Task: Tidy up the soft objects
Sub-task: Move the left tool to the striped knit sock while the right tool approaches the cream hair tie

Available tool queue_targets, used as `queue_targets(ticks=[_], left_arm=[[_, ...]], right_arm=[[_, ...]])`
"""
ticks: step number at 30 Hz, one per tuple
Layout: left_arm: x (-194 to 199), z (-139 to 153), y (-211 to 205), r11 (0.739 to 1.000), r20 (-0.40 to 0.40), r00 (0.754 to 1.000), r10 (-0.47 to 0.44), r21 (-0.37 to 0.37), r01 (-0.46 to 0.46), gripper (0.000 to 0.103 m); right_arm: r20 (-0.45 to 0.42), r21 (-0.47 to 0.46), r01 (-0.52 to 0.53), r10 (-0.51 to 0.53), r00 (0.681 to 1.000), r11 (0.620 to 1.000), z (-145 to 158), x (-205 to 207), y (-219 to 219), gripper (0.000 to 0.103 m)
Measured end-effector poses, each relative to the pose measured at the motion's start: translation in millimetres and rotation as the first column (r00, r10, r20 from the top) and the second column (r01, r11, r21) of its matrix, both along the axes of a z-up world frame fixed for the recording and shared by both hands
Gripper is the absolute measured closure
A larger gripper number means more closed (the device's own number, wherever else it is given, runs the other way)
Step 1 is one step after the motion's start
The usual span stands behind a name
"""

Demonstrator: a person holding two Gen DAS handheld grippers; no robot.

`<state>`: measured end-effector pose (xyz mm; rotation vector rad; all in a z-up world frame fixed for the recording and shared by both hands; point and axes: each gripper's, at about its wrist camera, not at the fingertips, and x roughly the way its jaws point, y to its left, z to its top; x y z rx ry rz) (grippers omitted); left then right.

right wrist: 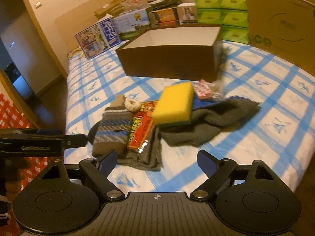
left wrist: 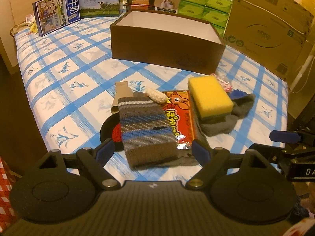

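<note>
A pile of soft things lies on the blue-checked bed. A striped knit sock [left wrist: 145, 125] [right wrist: 113, 129] lies in front, beside an orange heat-pack packet [left wrist: 180, 116] [right wrist: 140, 129]. A yellow sponge [left wrist: 209, 96] [right wrist: 174, 106] rests on a grey cloth [left wrist: 220, 125] [right wrist: 206, 125]. A cream fluffy hair tie [left wrist: 156, 96] [right wrist: 132, 104] lies behind the sock. An open brown box [left wrist: 167, 39] [right wrist: 171, 59] stands beyond. My left gripper [left wrist: 152, 151] is open, its jaws either side of the sock's near end. My right gripper [right wrist: 156, 161] is open and empty, just before the pile.
Milk cartons [left wrist: 57, 13], green tissue packs [left wrist: 204, 5] and a large cardboard box [left wrist: 271, 25] line the far side of the bed. A small pink-and-white packet [right wrist: 204, 89] lies by the brown box. The bed's left edge [left wrist: 25, 90] drops to dark floor.
</note>
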<state>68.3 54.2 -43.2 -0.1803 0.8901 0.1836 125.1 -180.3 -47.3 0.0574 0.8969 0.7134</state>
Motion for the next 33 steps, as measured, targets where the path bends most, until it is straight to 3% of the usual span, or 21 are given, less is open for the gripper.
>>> queue_targets(ticks=[5,9,16,21,27,33], left_arm=[[19,-14,14,1.0,-0.008,1.0,0.018,-0.011,-0.018,0.02],[33,-24,24,1.0,-0.007,1.0,0.027,-0.013,-0.027,0.028],[55,-44,40,0.998,-0.029,0.999,0.04,-0.051,-0.042,0.035],[68,-57,46,0.998,-0.042,0.998,0.037,-0.057,-0.039,0.037],[81,-73,53,0.996,-0.065,0.997,0.034,-0.078,-0.039,0.047],[84,-81,58,0.995,-0.063,0.997,0.032,-0.097,-0.038,0.067]], right_arm=[[0.009,0.012,-0.041,0.041,0.999,0.999,-7,13,24,0.027],[0.002,0.021,-0.062,0.062,0.998,0.998,-14,26,42,0.037],[-0.004,0.011,-0.074,0.074,0.997,0.997,-25,45,66,0.041],[-0.012,0.003,-0.084,0.084,0.996,0.996,-33,55,78,0.051],[-0.013,0.009,-0.097,0.097,0.995,0.995,-39,61,89,0.056],[-0.019,0.012,-0.106,0.106,0.994,0.994,-42,67,95,0.057]])
